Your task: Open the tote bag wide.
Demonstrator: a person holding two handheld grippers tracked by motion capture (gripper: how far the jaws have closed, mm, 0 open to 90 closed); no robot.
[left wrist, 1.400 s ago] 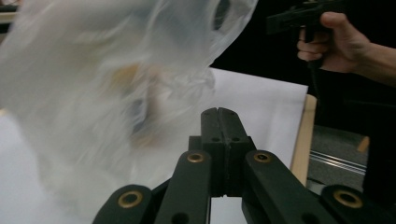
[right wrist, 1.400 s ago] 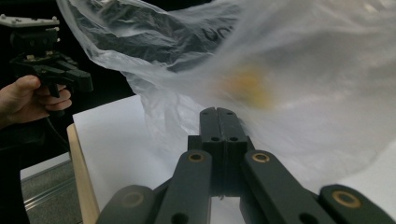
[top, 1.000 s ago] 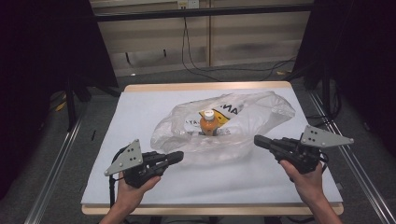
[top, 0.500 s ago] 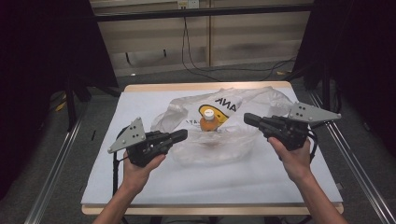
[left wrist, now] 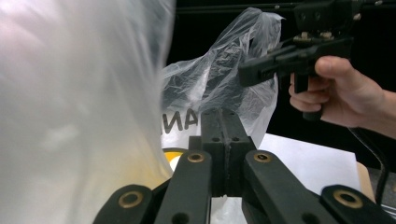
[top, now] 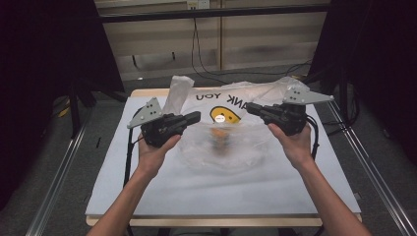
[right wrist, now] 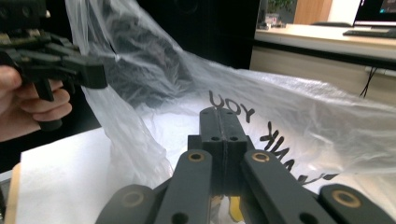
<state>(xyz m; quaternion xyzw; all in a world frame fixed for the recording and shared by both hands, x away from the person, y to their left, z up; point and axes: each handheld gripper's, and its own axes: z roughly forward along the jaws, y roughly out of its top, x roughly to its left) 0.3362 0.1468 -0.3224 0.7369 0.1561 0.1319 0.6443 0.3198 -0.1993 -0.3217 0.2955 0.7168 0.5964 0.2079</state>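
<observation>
1. Reaching in from the near edge of the high view, two forearms over a white table [top: 147, 196], each hand wrapped round a black gripper.
2. On the left, left gripper [top: 195, 117] raised above the table, jaws pressed fully together and pointing toward the middle, a grey plate on top; tip right at the left handle of a clear plastic bag [top: 231, 142].
3. In the left gripper view, jaws shut flat against each other, tip right against the film, bag film [left wrist: 79, 116] billowing close on the left side; probably a fold of film pinched at the tip, though no film visible in the seam itself.
4. On the right, right gripper [top: 251, 108] likewise lifted, jaws closed tight and aimed inward at the bag's right upper edge.
5. In the right gripper view, closed jaws with film [right wrist: 303, 121] spread just beyond the tip and printed letters upside down on it; hard to tell whether film is caught between the pads.
6. Between the two grippers, bag stretched wide and held up at both top corners, lower part sagging onto the table, mouth turned toward the far side.
7. On the bag's face, a yellow smiley print [top: 223, 116] and black lettering near the top edge.
8. Inside, low in the belly of the bag, a blurred orange thing [top: 219, 135], shape not clear.
9. Farther back, past the table's far edge, cables [top: 206, 69] trailing across a grey floor below a pale wall.
</observation>
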